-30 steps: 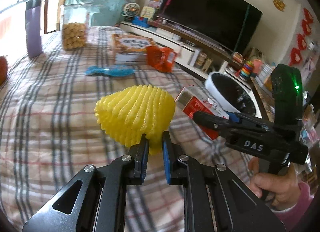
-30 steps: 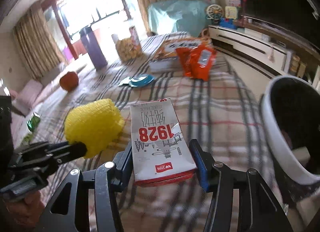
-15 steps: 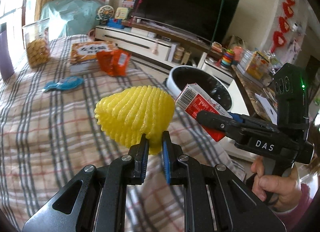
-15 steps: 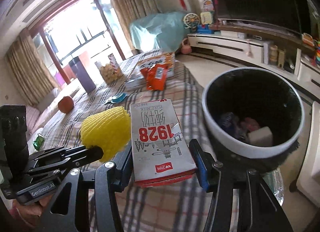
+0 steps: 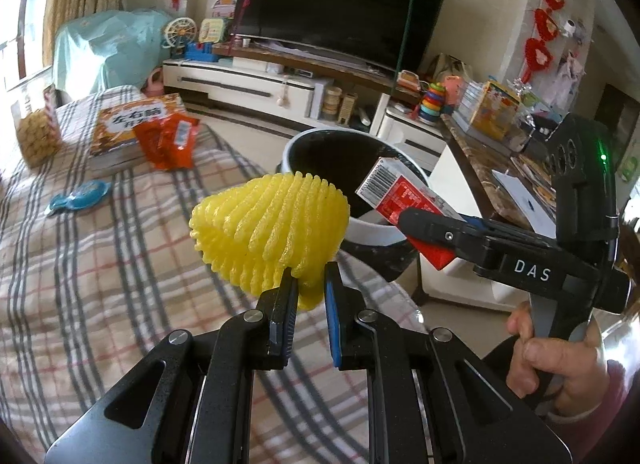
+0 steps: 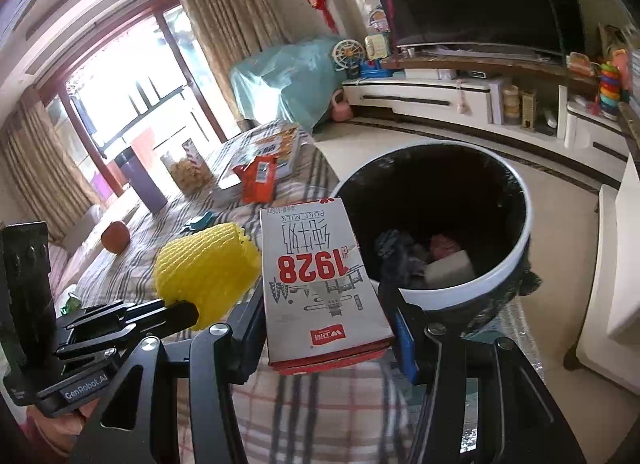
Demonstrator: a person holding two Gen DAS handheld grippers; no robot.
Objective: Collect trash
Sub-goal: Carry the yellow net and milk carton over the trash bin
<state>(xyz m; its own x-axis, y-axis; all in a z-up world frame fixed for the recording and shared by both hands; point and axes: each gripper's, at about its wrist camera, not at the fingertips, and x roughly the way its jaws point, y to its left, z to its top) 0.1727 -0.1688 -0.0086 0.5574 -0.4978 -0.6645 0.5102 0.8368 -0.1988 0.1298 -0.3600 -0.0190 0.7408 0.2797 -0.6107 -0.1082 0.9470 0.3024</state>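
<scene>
Left claw (image 5: 310,296) pinched tight; right claw (image 6: 326,328) clamped half-wide, side by side.

Black hand-held gripper (image 5: 308,296) w/ blue pads, silver screws; "DAS" marking, green LED, pink sleeve (image 5: 600,404).

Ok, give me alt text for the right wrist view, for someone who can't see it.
The right hand-held gripper grips a milk carton just short of a black-lined trash bin holding some rubbish. Beside it, the left hand-held gripper pinches a yellow foam net above a plaid-covered table.

Both wrist cameras look close along their own fingers, angled downward across the plaid-covered table (image 5: 80,264) toward the black-lined bin (image 6: 516,264), each catching the other gripper.
</scene>
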